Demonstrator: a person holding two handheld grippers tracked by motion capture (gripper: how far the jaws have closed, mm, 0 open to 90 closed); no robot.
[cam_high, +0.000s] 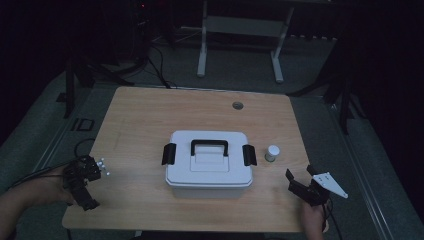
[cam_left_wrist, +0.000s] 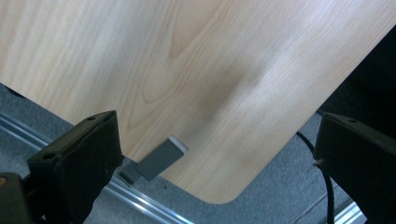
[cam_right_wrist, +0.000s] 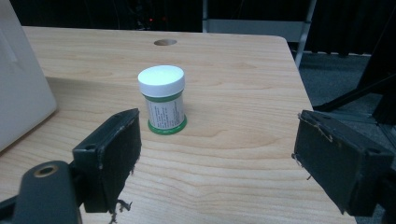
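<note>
A white lidded box (cam_high: 207, 162) with a black handle and two black side latches stands at the middle of the wooden table (cam_high: 150, 115). Right of it stands a small jar (cam_high: 272, 152) with a white cap. In the right gripper view the jar (cam_right_wrist: 162, 100) has a green label and stands upright just beyond my right gripper (cam_right_wrist: 217, 121), which is open and empty. The box's corner (cam_right_wrist: 21, 79) is at that view's left. My right gripper (cam_high: 300, 176) is near the front right edge. My left gripper (cam_high: 85, 192) is at the front left, open (cam_left_wrist: 217, 126) over the table's corner.
A round cable hole (cam_high: 237, 105) sits in the table's far side. Behind the table are a white desk frame (cam_high: 202, 50) and cables (cam_high: 160, 70) on the grey floor. A grey bracket (cam_left_wrist: 159, 158) shows under the table's rounded corner.
</note>
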